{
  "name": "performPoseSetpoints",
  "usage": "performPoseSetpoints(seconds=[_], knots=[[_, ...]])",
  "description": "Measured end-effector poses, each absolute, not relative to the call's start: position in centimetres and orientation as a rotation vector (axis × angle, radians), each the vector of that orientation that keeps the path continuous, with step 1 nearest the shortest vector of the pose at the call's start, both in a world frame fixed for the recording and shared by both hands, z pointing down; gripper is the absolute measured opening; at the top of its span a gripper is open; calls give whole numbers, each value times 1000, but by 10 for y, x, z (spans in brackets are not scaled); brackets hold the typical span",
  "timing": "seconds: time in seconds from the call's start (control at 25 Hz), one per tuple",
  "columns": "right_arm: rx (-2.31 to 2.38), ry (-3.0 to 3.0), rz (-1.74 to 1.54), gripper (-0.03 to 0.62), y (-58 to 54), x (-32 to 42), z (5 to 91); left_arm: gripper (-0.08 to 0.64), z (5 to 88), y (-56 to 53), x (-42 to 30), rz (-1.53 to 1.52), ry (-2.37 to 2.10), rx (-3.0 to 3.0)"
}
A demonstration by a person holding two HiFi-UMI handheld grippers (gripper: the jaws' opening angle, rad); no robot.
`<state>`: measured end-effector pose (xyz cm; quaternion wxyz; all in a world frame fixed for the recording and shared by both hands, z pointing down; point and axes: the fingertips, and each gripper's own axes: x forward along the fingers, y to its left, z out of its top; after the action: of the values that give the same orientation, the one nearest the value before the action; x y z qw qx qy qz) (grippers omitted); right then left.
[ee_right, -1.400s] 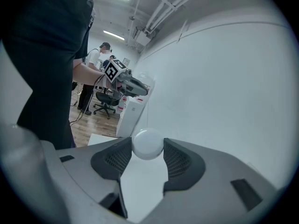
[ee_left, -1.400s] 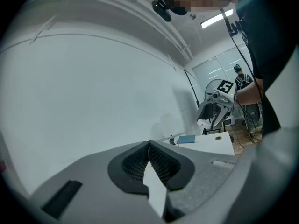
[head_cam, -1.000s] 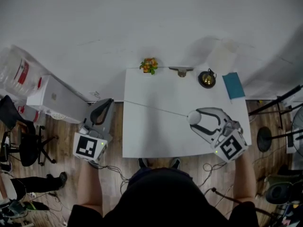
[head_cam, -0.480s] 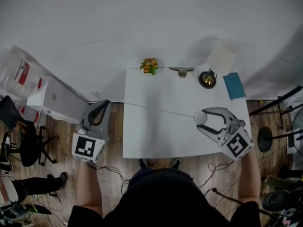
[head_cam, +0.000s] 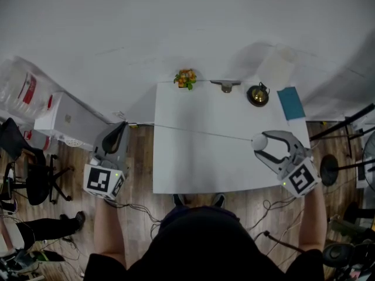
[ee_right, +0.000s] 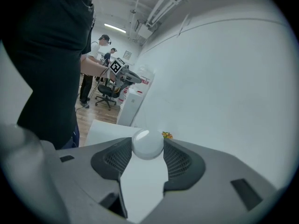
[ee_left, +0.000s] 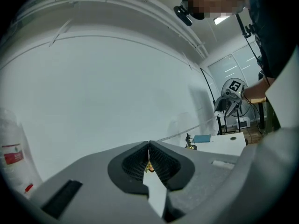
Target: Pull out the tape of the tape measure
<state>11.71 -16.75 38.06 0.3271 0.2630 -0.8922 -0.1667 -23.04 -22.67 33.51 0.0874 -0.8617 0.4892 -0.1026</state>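
The tape measure is a small round white case, held over the right part of the white table by my right gripper, whose pads press on its sides. In the right gripper view the case sits between the two pads. The thin tape runs taut to the left across the table, past its left edge. Its end is pinched in my left gripper, which hangs over the wooden floor with its jaws shut. The far-off right gripper shows in the left gripper view.
Along the table's back edge stand a small orange flower pot, a metal piece, a dark round bell and a blue booklet. A white box and a black chair stand left. Stands and cables crowd the right.
The two grippers have moved apart: the left one further left off the table, the right one further right with the case. The drawn-out tape is longer.
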Motion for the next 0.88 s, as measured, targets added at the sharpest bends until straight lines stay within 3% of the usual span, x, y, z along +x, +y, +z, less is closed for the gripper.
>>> performPoseSetpoints(seconds=[0.2,0.88], knots=[[795,-2208,-747,219,-171,119,355,9,327,-210,-233,-397,1397,-2367],[807,-2160,-738,219,-166,133,370,9,371,-199,-224,-474,1443,-2428]])
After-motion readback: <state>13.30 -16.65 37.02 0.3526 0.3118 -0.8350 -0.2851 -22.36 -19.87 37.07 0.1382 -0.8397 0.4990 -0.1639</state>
